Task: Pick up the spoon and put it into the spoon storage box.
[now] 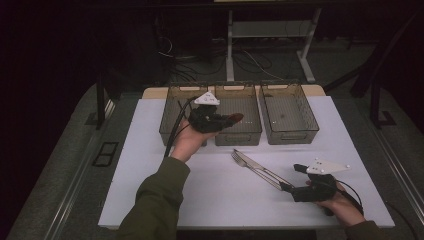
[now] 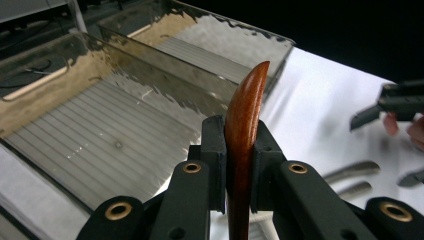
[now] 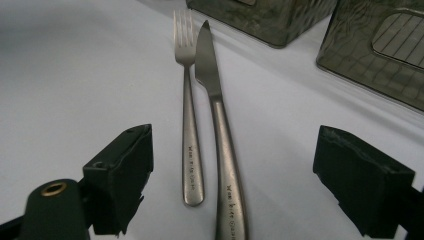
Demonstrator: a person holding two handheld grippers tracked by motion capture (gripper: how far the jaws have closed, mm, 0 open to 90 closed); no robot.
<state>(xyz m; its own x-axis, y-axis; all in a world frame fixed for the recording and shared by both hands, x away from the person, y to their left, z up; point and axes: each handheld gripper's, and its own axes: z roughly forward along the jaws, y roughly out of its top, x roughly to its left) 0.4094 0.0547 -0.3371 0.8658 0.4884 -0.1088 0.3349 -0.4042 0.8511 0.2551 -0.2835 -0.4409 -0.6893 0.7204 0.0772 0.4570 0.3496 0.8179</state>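
- The left gripper pinches a wooden spoon on its thin edge above the middle bin; it could twist and fall outside.
- The right gripper has its jaws spread around the fork and knife, which lie touching on the table; closing may grab both.

Between your left black jaws: a reddish-brown wooden spoon. Ahead of your right jaws: matte silver fork and knife on the white desk. Beyond them: smoky translucent bins with ribbed floors.
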